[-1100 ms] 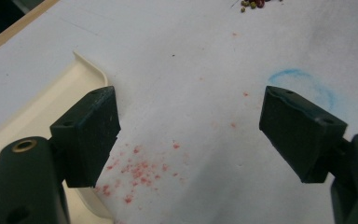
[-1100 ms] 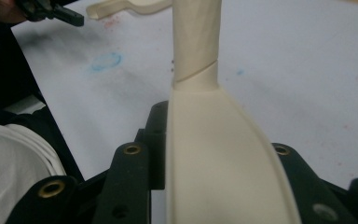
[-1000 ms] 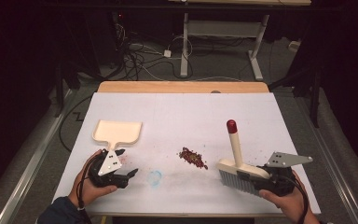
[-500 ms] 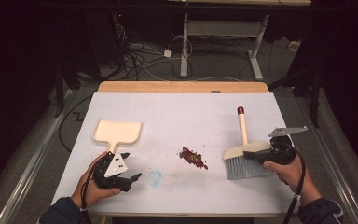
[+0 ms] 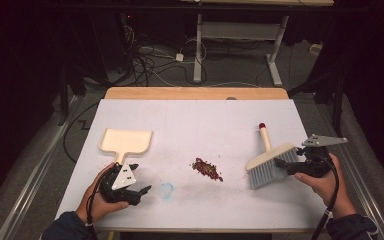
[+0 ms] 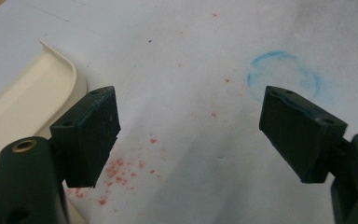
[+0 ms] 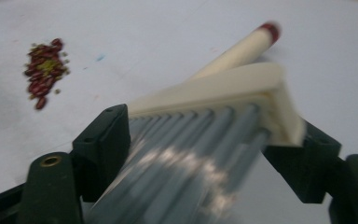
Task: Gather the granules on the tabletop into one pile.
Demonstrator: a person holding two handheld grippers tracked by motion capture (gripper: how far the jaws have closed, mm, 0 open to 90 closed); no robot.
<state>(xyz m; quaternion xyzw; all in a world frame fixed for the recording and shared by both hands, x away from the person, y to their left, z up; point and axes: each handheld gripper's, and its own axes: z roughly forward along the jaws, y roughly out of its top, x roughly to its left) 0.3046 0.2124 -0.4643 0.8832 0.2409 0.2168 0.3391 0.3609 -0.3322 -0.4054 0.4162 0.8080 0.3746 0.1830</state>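
Sitting on the table: one dustpan, one brush, one pile of red beans, two grippers being held.

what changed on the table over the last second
The brush went from standing upright near the table's front edge to lying tipped over farther right, its red-tipped handle pointing away. The right gripper moved right with it, and its fingers have just been opening, the bristles between them. The left gripper, open, the dustpan and the pile of red bits stayed put.
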